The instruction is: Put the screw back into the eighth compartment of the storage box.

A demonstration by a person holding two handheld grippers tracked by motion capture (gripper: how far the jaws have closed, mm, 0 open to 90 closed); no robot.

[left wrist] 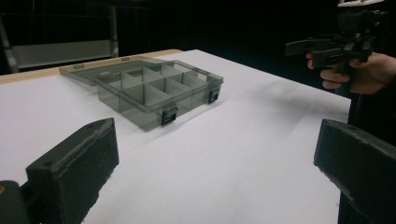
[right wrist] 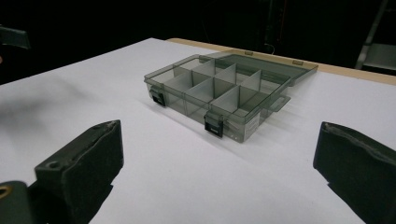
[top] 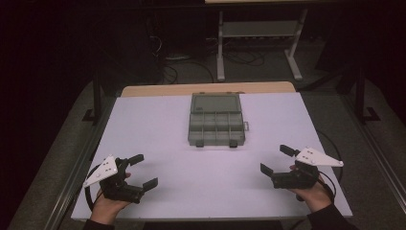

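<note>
A smoky clear plastic organiser box (top: pixel 216 125) lies open in the middle of the white table (top: pixel 163 129), its lid folded flat behind it and its divided compartments empty. Two black latches (right wrist: pixel 214 125) hang on its front edge. My left gripper (top: pixel 143 170) rests at the front left of the table, open and holding nothing. My right gripper (top: pixel 277 159) is at the front right, likewise open and empty. In the left gripper view the box (left wrist: pixel 154 88) sits ahead to the left and the right gripper (left wrist: pixel 327 49) shows at upper right. The right gripper view has the box (right wrist: pixel 224 88) ahead.
Wide bare table surface (top: pixel 210 177) lies between the grippers and the box. A strip of wooden tabletop (top: pixel 206 89) shows behind the white sheet. A metal stand's legs (top: pixel 258 52) and cables are on the dark floor beyond.
</note>
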